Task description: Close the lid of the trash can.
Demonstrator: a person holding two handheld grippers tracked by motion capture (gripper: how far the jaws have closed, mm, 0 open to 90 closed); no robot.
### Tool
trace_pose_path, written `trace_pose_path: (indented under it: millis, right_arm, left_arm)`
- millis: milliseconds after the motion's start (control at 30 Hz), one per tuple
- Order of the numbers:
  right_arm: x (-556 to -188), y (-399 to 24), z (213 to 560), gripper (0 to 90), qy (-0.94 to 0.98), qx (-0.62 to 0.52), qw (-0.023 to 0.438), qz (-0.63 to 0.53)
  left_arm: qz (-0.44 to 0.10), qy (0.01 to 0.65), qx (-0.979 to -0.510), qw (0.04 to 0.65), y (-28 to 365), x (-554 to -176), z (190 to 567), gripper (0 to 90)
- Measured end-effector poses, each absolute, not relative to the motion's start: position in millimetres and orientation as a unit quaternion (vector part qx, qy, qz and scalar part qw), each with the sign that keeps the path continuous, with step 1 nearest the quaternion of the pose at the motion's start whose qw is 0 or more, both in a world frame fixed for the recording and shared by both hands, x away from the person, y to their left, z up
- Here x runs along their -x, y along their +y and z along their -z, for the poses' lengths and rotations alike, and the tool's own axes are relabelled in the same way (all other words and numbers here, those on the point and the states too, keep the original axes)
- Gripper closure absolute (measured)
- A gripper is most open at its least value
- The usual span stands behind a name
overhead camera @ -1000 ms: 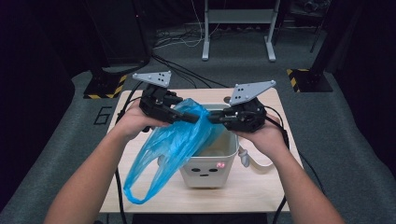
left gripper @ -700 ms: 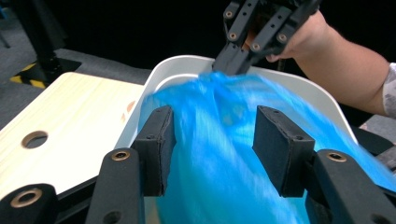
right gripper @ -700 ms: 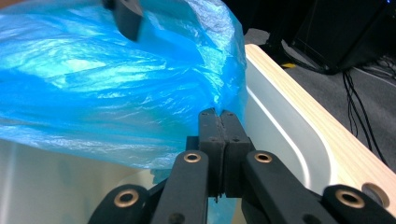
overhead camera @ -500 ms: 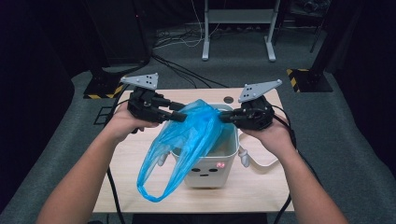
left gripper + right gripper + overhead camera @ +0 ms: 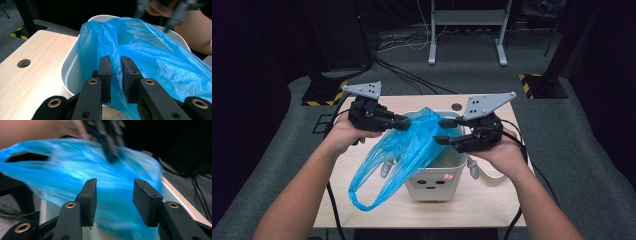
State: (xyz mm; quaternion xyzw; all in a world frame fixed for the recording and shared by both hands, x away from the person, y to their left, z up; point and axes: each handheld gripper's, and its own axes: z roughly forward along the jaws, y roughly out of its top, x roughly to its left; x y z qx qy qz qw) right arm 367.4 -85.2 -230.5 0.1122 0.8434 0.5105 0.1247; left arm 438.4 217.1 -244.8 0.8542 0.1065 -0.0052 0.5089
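Left gripper view: jaws pinch bag [image 5: 160, 60].

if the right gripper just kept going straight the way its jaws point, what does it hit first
Most likely the blue plastic bag: it lies right ahead of the right gripper, whose jaws have just been opening and stand apart, off the film. Beyond the bag is the left gripper, pinching the bag's far side. The blur leaves the depth unclear.

Blue bag over the white bin

A thin, crinkly blue plastic bag [image 5: 412, 147] hangs half in the white bin [image 5: 447, 172] with a little face on its front. Its top is bunched up over the bin's open mouth. Its two loop handles droop down the bin's left side toward the wooden table [image 5: 492, 205].
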Motion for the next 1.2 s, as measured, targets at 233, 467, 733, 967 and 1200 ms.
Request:
trace_pose_path:
  millis: [233, 467, 733, 967, 1200]
  right_arm:
    - [-351, -61, 231, 51.5, 0.853, -0.068, 0.098, -0.508]
    - [-346, -46, 232, 49.1, 0.86, -0.047, 0.09, -0.5]
    - [-338, -31, 228, 49.2, 0.862, -0.02, 0.078, -0.5]
    - [-331, -24, 233, 65.2, 0.88, 0.008, 0.068, -0.47]
    - [-331, -22, 235, 83.6, 0.895, 0.016, 0.068, -0.44]
  left_arm:
    - [0.004, 0.11, -0.855, 0.506, 218, -438, 247, 79.3]
    - [0.006, 0.111, -0.855, 0.507, 219, -437, 248, 80.6]
    - [0.006, 0.113, -0.854, 0.508, 219, -437, 249, 82.1]
    - [0.007, 0.107, -0.855, 0.507, 218, -438, 250, 82.6]
    - [0.011, 0.109, -0.855, 0.507, 219, -438, 254, 82.6]
